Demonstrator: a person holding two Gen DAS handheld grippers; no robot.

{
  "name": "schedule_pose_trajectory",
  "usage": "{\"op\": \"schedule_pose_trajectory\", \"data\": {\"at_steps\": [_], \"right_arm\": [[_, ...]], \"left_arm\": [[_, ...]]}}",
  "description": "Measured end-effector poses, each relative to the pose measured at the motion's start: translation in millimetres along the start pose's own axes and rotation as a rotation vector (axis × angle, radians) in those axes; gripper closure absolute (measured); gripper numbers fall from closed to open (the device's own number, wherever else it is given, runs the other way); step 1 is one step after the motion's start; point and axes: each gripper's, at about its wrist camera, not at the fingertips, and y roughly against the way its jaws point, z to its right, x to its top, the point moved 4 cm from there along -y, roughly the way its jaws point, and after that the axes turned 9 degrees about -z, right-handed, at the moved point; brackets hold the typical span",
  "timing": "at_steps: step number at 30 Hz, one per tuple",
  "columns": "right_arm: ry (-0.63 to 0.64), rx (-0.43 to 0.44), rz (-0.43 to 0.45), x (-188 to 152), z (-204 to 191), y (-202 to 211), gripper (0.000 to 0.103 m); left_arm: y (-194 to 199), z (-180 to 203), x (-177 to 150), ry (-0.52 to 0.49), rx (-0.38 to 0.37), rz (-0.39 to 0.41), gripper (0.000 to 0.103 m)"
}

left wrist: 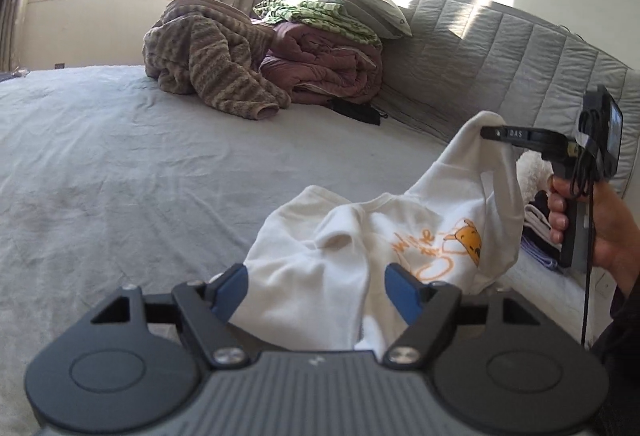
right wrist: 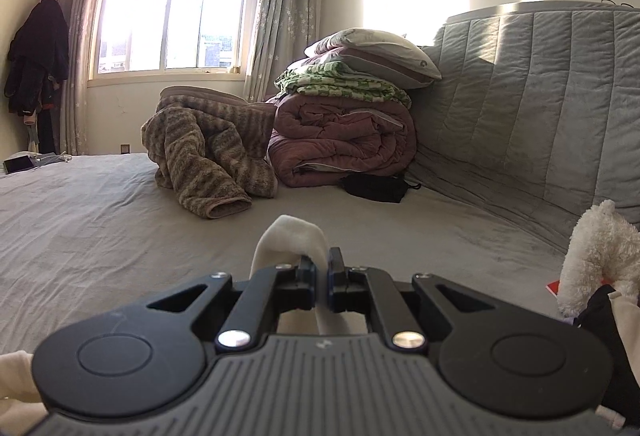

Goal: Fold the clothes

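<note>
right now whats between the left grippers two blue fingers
In the left wrist view, white sweatshirt cloth lies between the open left gripper's fingers.

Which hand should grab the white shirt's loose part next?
Probably left. The left gripper is open with the white shirt between its fingers, while the right gripper is already pinching the shirt.

Two handheld grippers, black linkage arms over grey ribbed bodies. On the left gripper (left wrist: pixel 316 286): blue finger pads (left wrist: pixel 234 286), silver pivot screws, round black discs at 8 and 4 o'clock. On the right gripper (right wrist: pixel 320 272): same build, dark pads; seen side-on in the left view (left wrist: pixel 490 132), white "DAS" lettering, pistol handle, black cable, rear screen. Dark sleeve (left wrist: pixel 618 352) at 4 o'clock behind the hand (left wrist: pixel 588 224).
</note>
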Motion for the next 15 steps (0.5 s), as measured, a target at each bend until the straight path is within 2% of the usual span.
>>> {"op": "schedule_pose_trajectory", "data": {"at_steps": [1, 3, 7, 9, 11, 13, 15], "right_arm": [[-0.008, 0.010, -0.007, -1, 0, -1, 0.096], [-0.011, 0.026, -0.016, -2, -3, -2, 0.096], [0.026, 0.045, -0.020, -6, -15, -1, 0.096], [0.031, 0.062, -0.024, -7, -19, -1, 0.096], [0.035, 0.082, -0.027, -8, -23, 0, 0.096], [0.039, 0.100, -0.025, -9, -27, 1, 0.096], [0.046, 0.111, -0.022, -9, -30, 2, 0.096]], "left_arm": [[-5, 2, -1, -0.012, 0.009, -0.008, 0.034], [-13, 10, -5, -0.037, 0.010, -0.026, 0.034], [-26, 29, -11, -0.098, -0.007, -0.057, 0.027], [-33, 32, -13, -0.122, 0.026, -0.076, 0.028], [-38, 26, -14, -0.094, 0.046, -0.103, 0.043], [-38, 15, -13, -0.024, -0.009, -0.119, 0.065], [-35, 8, -11, 0.030, -0.062, -0.107, 0.068]]}}
